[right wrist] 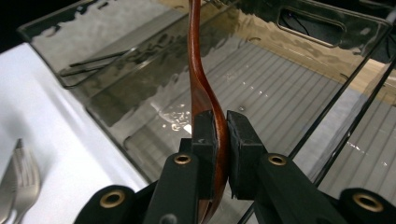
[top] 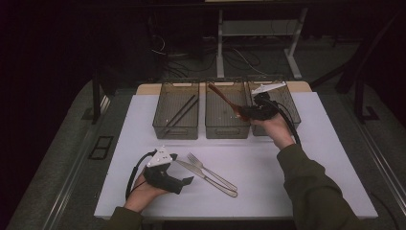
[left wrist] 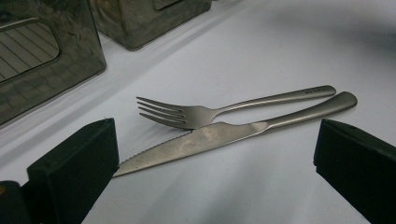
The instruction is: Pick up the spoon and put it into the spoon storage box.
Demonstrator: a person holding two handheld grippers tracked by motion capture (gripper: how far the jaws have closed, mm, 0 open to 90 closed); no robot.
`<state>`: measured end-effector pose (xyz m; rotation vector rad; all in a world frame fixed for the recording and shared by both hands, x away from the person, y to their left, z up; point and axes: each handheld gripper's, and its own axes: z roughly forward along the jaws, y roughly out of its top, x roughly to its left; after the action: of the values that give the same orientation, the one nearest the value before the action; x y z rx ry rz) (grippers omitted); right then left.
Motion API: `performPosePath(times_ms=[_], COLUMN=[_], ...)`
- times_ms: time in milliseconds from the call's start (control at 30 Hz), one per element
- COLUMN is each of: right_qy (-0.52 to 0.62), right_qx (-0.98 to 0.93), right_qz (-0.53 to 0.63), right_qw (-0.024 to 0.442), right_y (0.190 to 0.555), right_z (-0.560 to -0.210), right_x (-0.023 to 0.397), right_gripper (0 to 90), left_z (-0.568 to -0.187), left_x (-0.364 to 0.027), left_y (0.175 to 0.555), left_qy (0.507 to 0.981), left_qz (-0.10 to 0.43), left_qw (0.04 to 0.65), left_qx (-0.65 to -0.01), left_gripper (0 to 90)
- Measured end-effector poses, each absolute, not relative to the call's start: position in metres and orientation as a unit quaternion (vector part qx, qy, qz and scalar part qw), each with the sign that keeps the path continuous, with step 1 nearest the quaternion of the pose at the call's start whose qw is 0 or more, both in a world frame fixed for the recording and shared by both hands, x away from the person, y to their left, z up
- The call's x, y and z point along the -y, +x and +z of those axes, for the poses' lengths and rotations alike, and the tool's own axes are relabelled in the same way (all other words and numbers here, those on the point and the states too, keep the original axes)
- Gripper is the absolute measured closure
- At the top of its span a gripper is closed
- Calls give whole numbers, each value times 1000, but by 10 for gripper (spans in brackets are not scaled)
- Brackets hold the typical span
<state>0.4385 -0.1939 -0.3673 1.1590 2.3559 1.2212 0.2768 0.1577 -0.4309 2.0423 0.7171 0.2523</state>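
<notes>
Right tool [right wrist: 219,135] around wooden spoon [right wrist: 198,74]

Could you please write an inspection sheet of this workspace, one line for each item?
Surface: white table top, flat and bare between items.
Job's things: brown wooden spoon, held over the middle smoky see-through plastic bin; steel fork and steel knife lie side by side on the table.
Clutter: two black chopsticks in the left bin; right bin contents cannot be told.
Grippers: right gripper shut on the spoon's bowl; left gripper open, facing the cutlery.
Cables: black cable loops from the left gripper; another trails from the right.
Surroundings: dark floor, white desk legs.
</notes>
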Motion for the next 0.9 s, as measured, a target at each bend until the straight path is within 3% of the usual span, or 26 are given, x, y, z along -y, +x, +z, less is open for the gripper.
performPosePath(times_ms=[667, 900], right_qy=[416, 411], right_qx=[-822, -816], right_qz=[369, 383], right_qw=[124, 136], right_y=[453, 452], right_z=[-381, -378], right_x=[182, 184], right_gripper=[808, 658], left_z=[-431, -430], left_x=[-158, -158], left_y=[277, 276], left_qy=[832, 832], left_qz=[103, 102], left_qw=[463, 463], left_qx=[-289, -289], left_gripper=[0, 0])
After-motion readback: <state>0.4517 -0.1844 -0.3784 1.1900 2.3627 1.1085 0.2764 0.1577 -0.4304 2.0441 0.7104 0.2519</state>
